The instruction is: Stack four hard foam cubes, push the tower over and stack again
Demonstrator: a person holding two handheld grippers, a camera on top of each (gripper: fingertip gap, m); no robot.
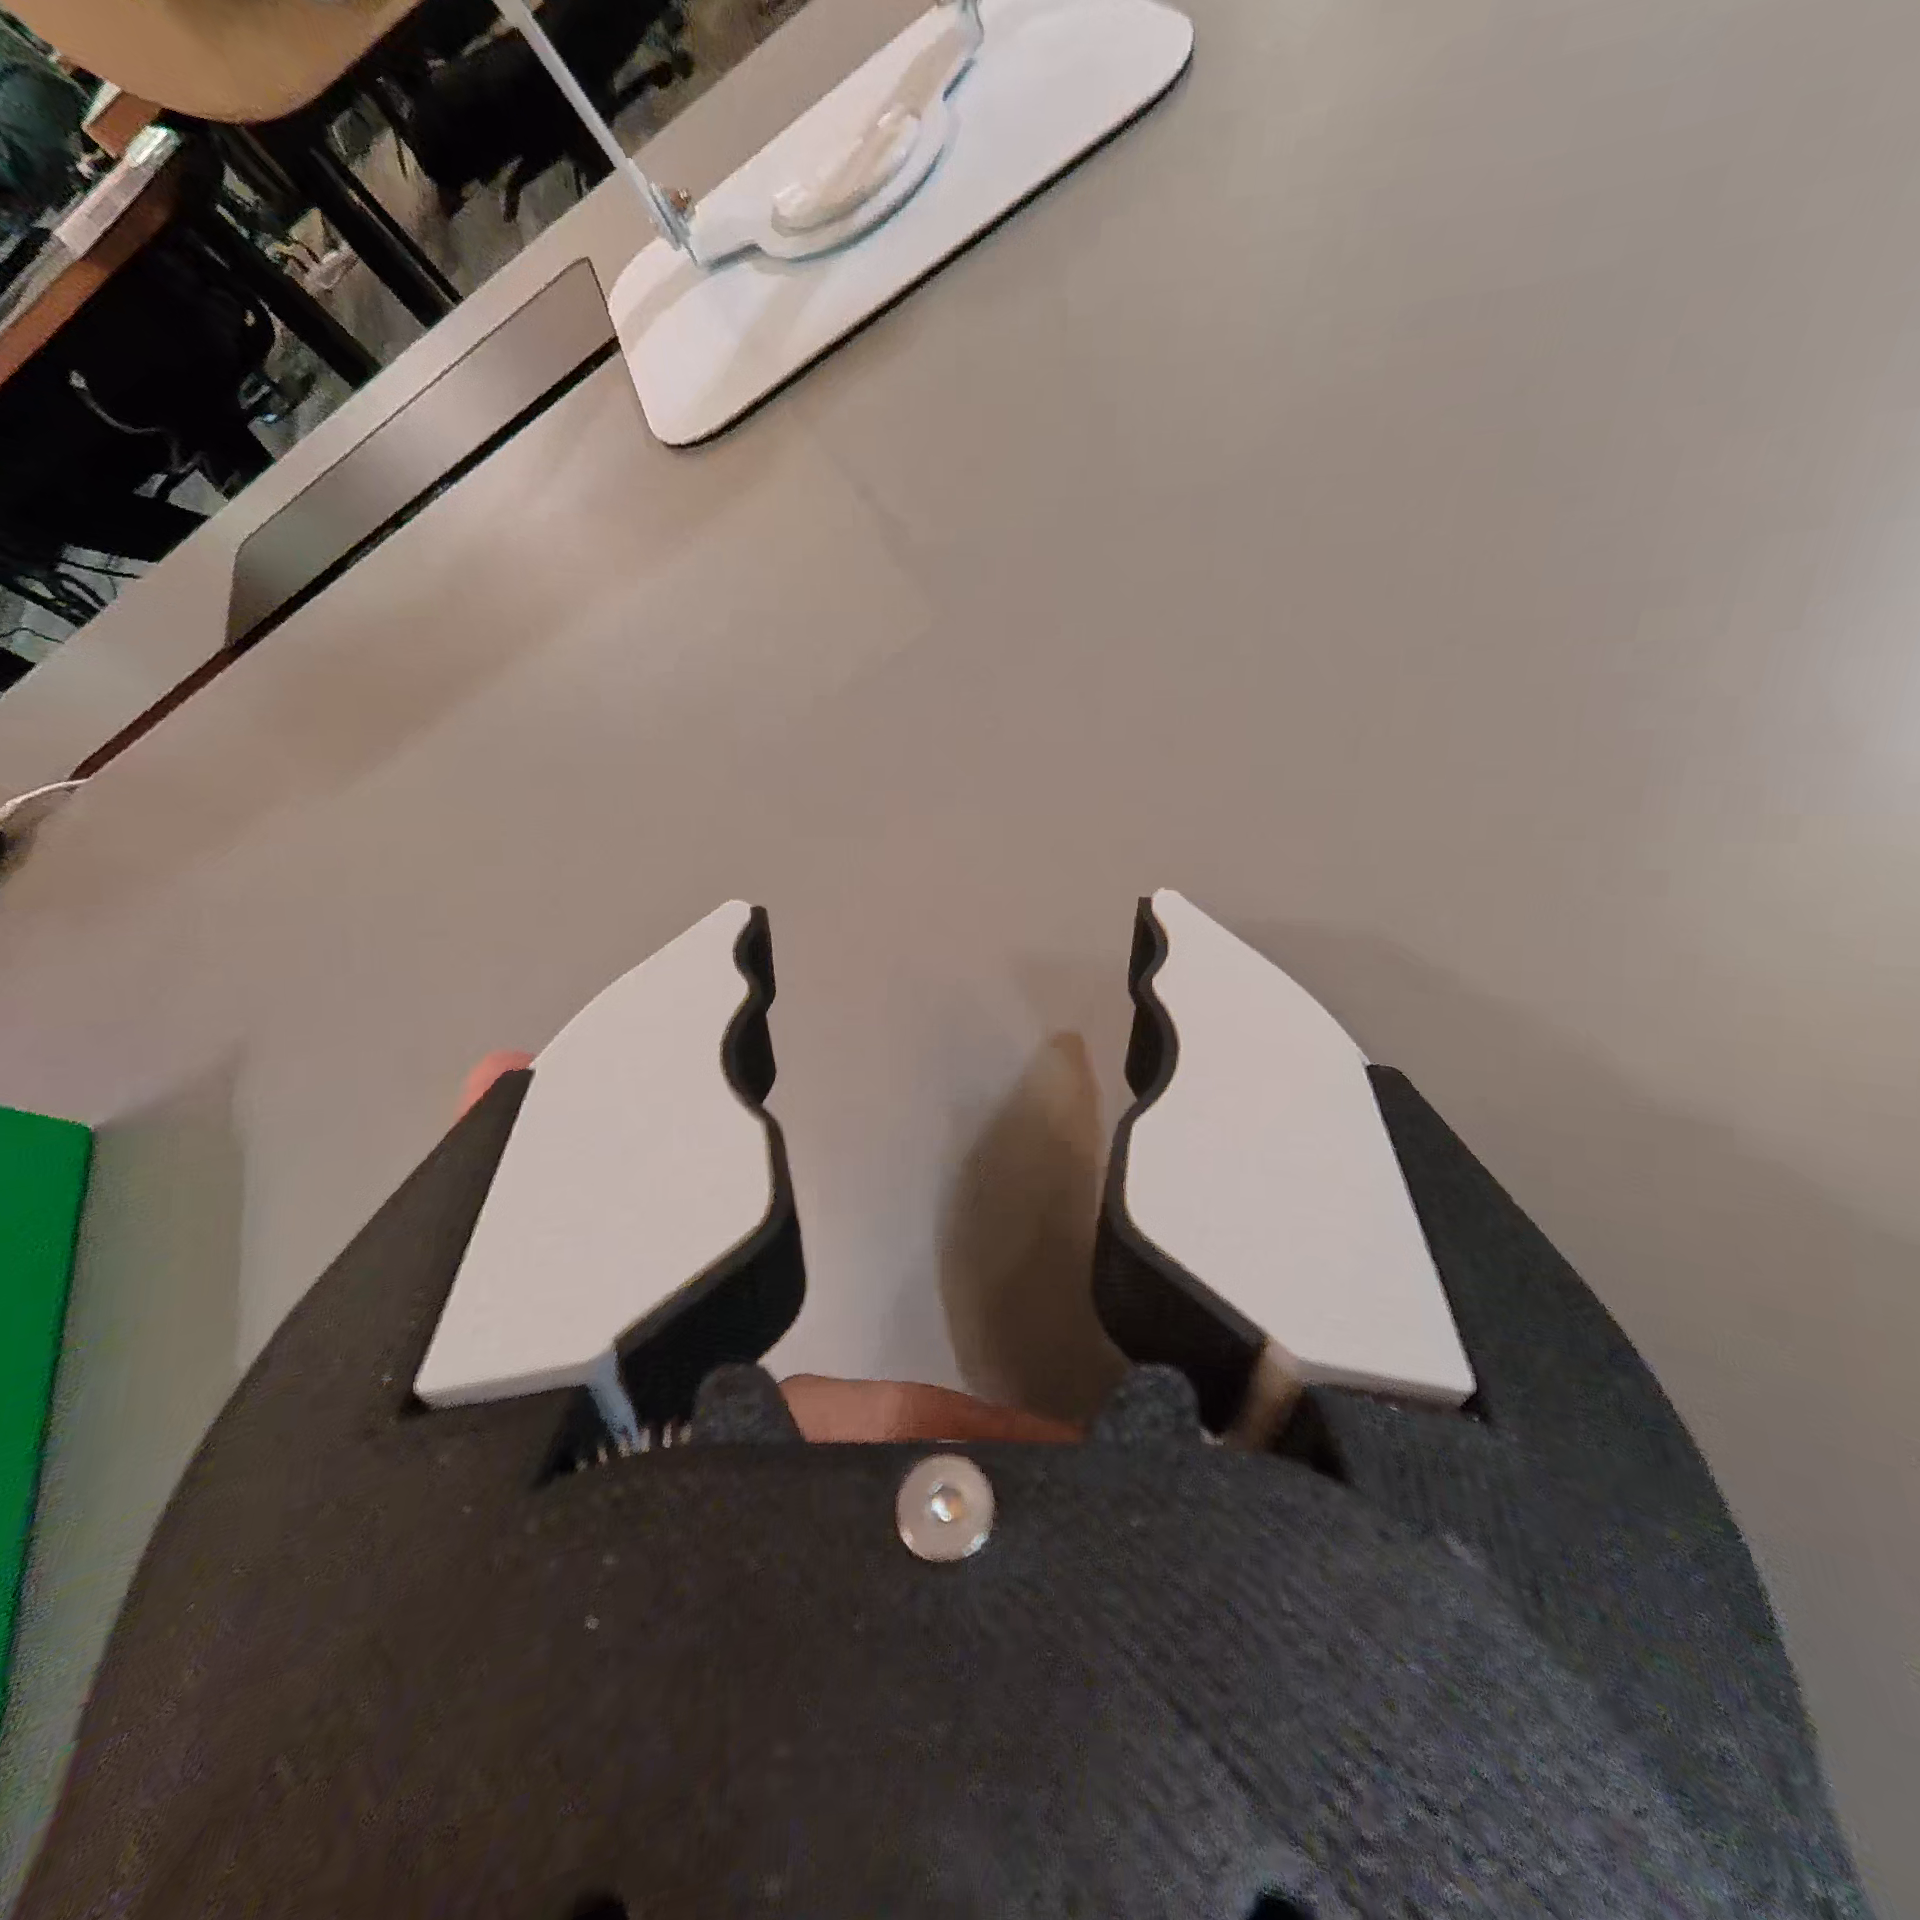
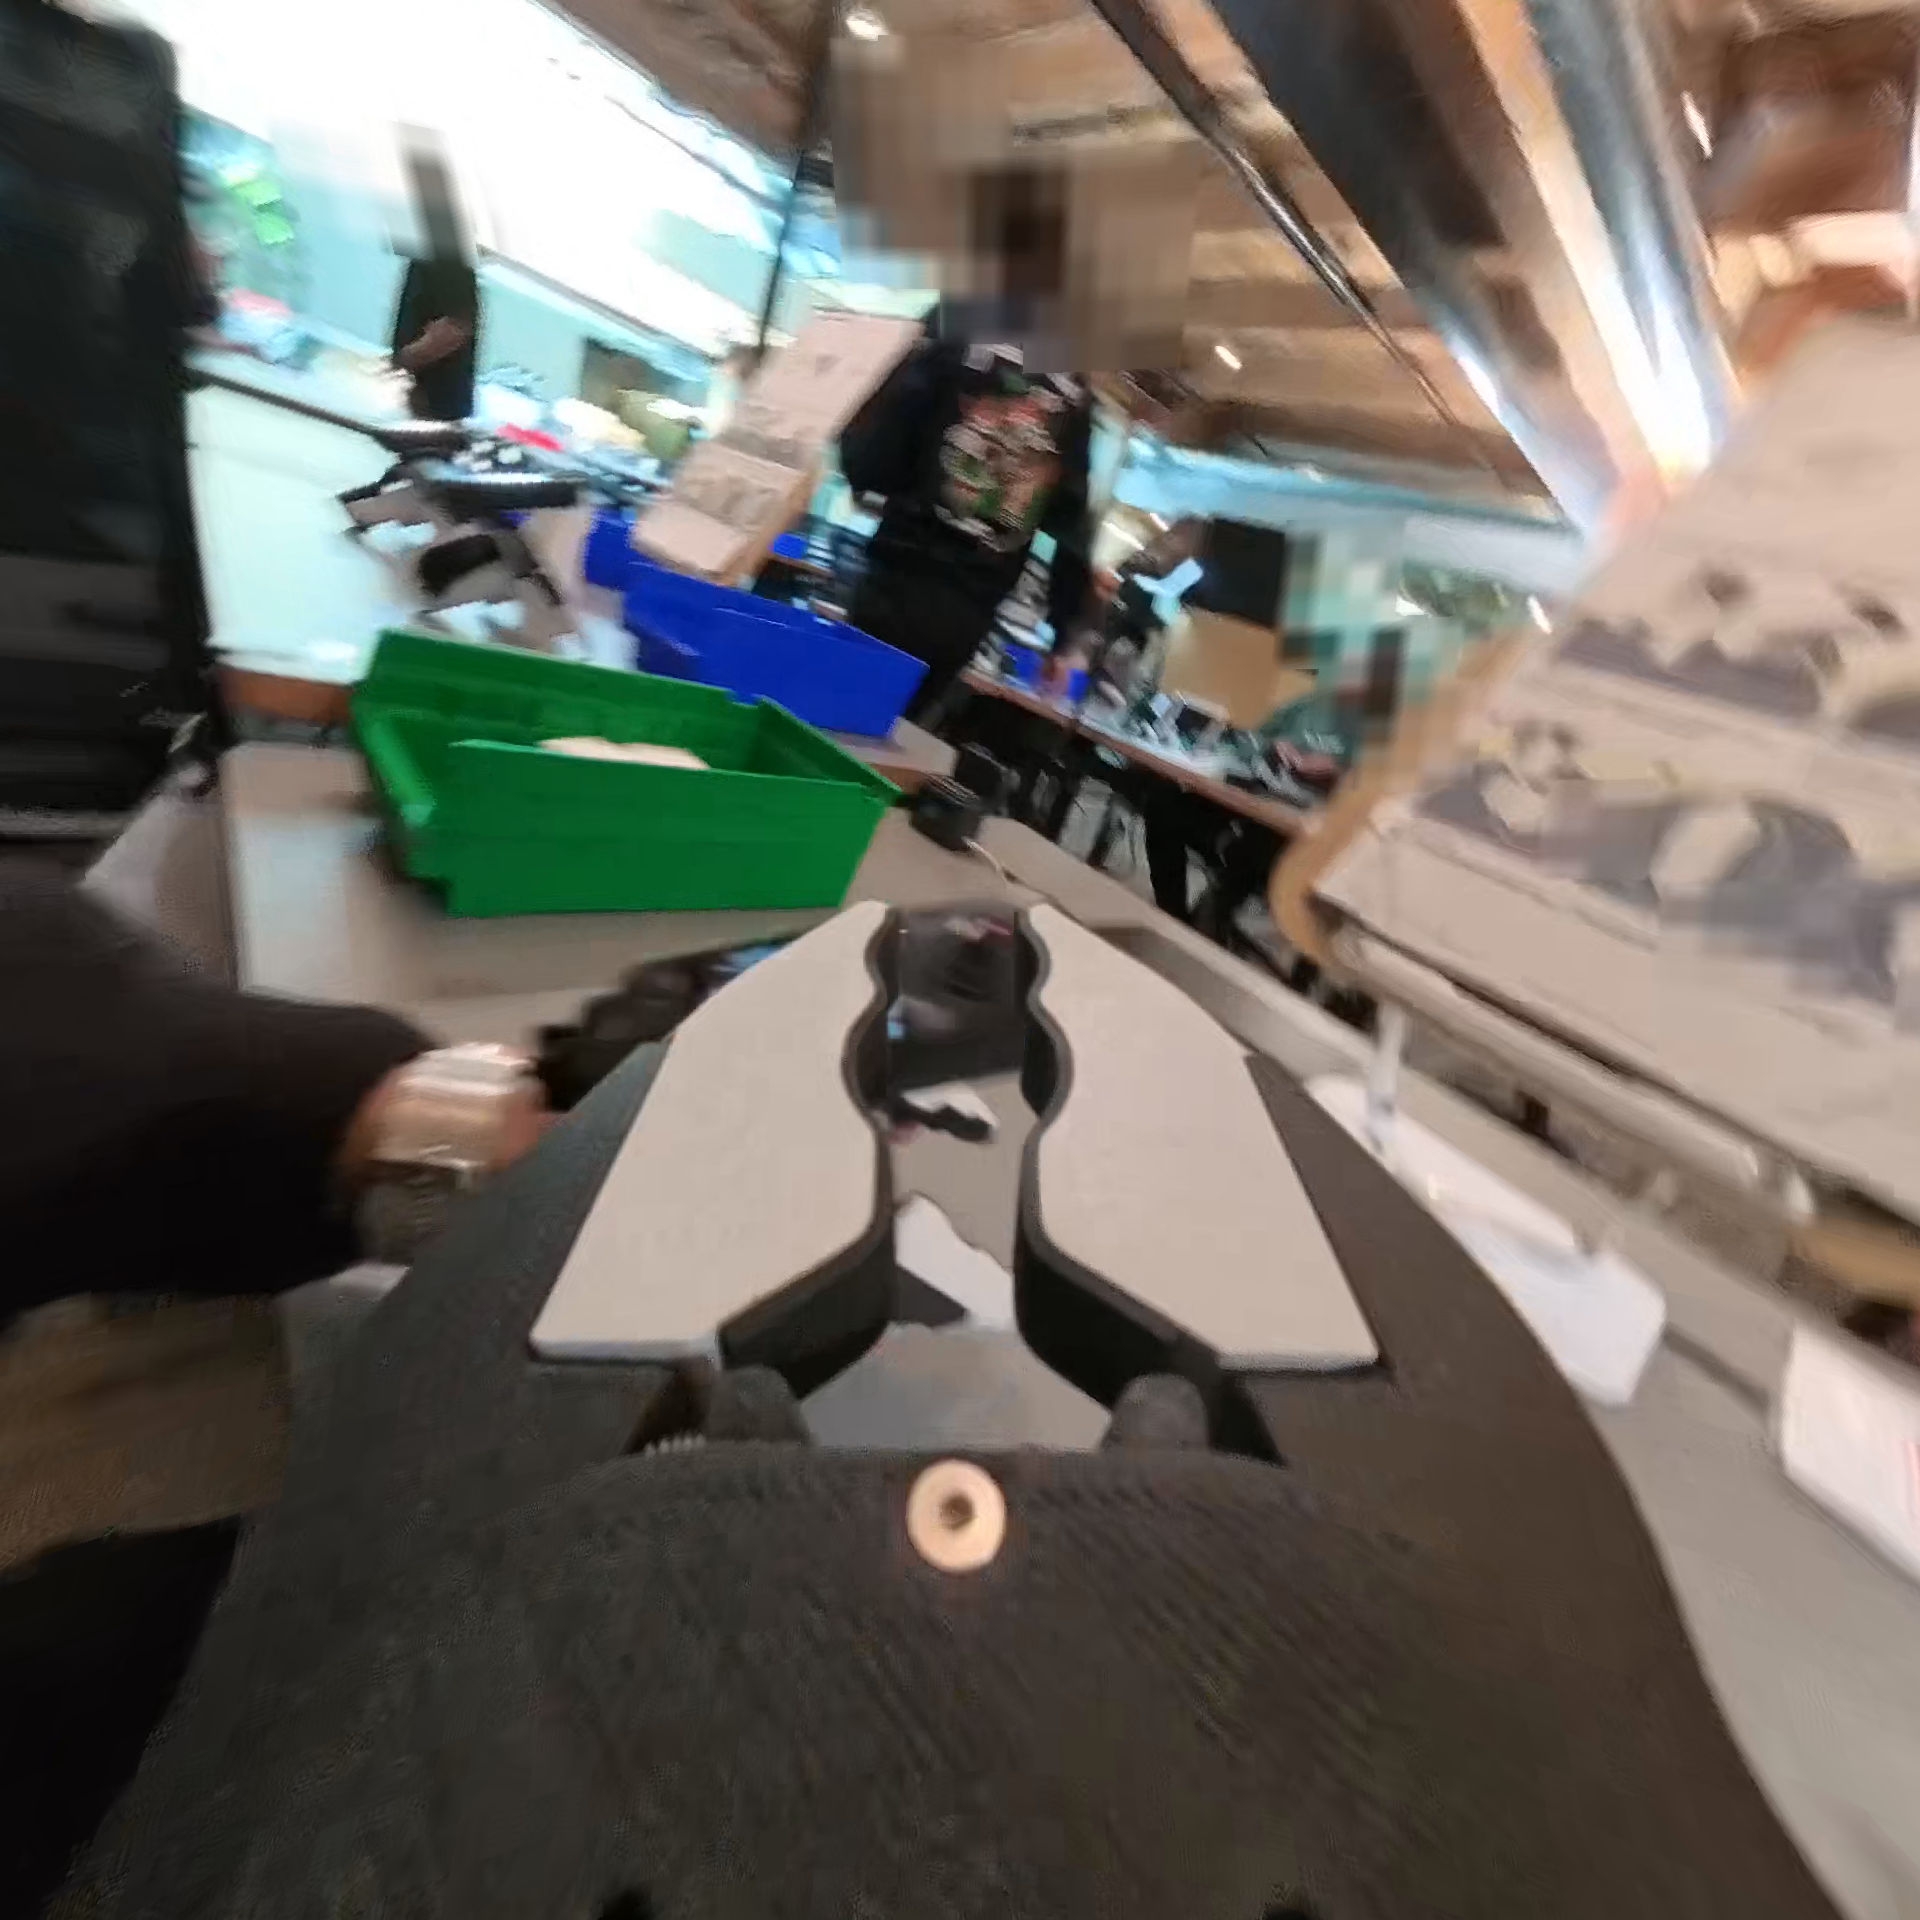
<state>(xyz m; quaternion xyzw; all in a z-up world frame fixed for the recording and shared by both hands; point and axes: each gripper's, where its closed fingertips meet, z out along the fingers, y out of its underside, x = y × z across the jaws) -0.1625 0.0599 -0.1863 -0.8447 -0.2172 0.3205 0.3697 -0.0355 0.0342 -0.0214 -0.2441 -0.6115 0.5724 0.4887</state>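
Over bare grey tabletop (image 1: pixel 1351 623): left gripper (image 1: pixel 951 914), fingers spread wide and holding nothing, with a white stand base (image 1: pixel 894 218) lying well beyond it and a green edge (image 1: pixel 36 1299) cut off at the frame's left side. Right gripper (image 2: pixel 956 920), lifted and level, its fingers parted by a narrow gap, likewise carrying nothing; its view is heavily blurred, showing a green bin (image 2: pixel 623 800), a blue bin (image 2: pixel 769 649) and a dark sleeve (image 2: pixel 156 1101). Foam cubes: not visible in either view.
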